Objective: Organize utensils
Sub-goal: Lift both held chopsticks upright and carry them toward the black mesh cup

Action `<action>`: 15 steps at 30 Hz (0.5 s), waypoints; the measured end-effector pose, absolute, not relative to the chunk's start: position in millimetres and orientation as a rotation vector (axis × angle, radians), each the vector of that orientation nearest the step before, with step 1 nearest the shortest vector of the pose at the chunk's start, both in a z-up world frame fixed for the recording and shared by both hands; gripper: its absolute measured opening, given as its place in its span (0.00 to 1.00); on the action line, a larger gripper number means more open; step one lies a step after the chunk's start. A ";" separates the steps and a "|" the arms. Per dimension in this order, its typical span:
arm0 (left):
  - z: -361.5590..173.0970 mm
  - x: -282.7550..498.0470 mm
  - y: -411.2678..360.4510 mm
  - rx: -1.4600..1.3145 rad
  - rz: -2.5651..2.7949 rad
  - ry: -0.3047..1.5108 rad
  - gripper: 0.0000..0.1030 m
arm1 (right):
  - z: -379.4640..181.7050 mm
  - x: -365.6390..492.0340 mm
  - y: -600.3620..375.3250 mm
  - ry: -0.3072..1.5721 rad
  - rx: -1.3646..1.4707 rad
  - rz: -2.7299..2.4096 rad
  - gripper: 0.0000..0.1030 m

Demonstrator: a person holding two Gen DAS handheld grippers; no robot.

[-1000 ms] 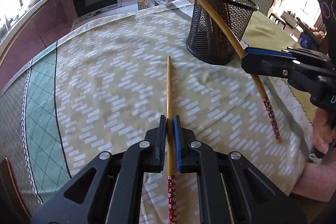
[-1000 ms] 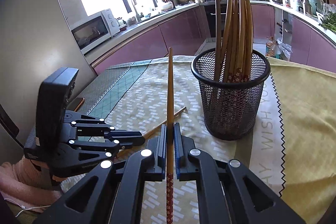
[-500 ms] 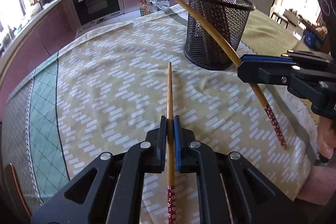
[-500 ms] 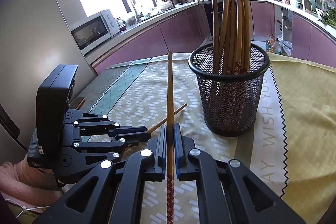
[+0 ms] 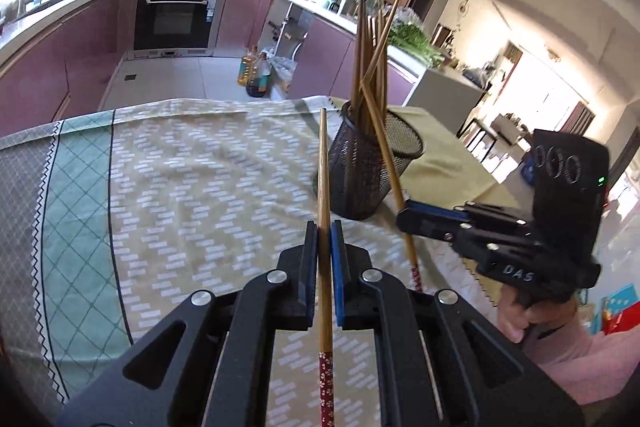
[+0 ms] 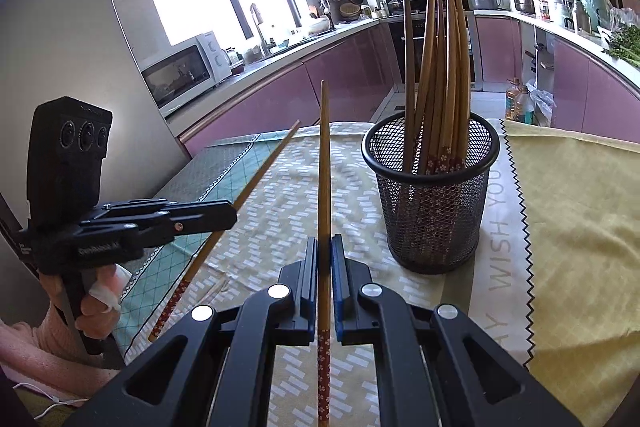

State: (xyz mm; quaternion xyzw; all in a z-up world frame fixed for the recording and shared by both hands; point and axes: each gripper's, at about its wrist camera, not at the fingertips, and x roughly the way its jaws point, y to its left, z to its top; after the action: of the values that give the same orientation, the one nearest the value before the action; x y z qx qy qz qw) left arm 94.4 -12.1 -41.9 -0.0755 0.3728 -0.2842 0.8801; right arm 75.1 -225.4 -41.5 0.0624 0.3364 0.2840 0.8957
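My left gripper [image 5: 324, 231] is shut on a wooden chopstick [image 5: 324, 171] with a red flowered end, held tilted up off the cloth. My right gripper [image 6: 325, 247] is shut on a second such chopstick [image 6: 324, 163], also raised, tip pointing away. A black mesh cup [image 6: 433, 195] stands on the table to the right and holds several chopsticks upright. In the left wrist view the cup [image 5: 368, 171] is ahead to the right, and the right gripper [image 5: 404, 217] with its chopstick [image 5: 384, 147] is beside it. The left gripper [image 6: 230, 215] and its chopstick [image 6: 260, 179] show at left in the right wrist view.
The table carries a patterned beige and green cloth [image 5: 180, 187] and a yellow cloth [image 6: 580, 207] to the right of the cup. Kitchen counters, an oven [image 5: 176, 15] and a microwave [image 6: 184, 71] lie beyond the table's far edge.
My left gripper has lifted its chopstick off the cloth and tilted its tip upward. The right gripper has drawn back slightly from the cup, still holding its chopstick.
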 end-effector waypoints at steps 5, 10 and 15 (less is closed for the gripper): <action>-35.4 86.1 -5.2 -0.210 -0.628 0.737 0.07 | -40.1 73.1 -225.6 0.692 0.128 0.590 0.06; -34.7 81.9 -4.3 -0.229 -0.658 0.722 0.07 | -39.6 72.7 -224.5 0.693 0.125 0.589 0.06; -36.2 79.2 -8.2 -0.219 -0.673 0.723 0.07 | -41.5 72.6 -223.1 0.701 0.125 0.589 0.06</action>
State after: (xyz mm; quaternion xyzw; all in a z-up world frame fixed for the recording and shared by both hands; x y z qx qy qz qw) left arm 79.2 -8.2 -36.2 -0.1050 0.3462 -0.3223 0.8748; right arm 72.6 -223.1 -41.5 0.0601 0.3380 0.2843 0.8952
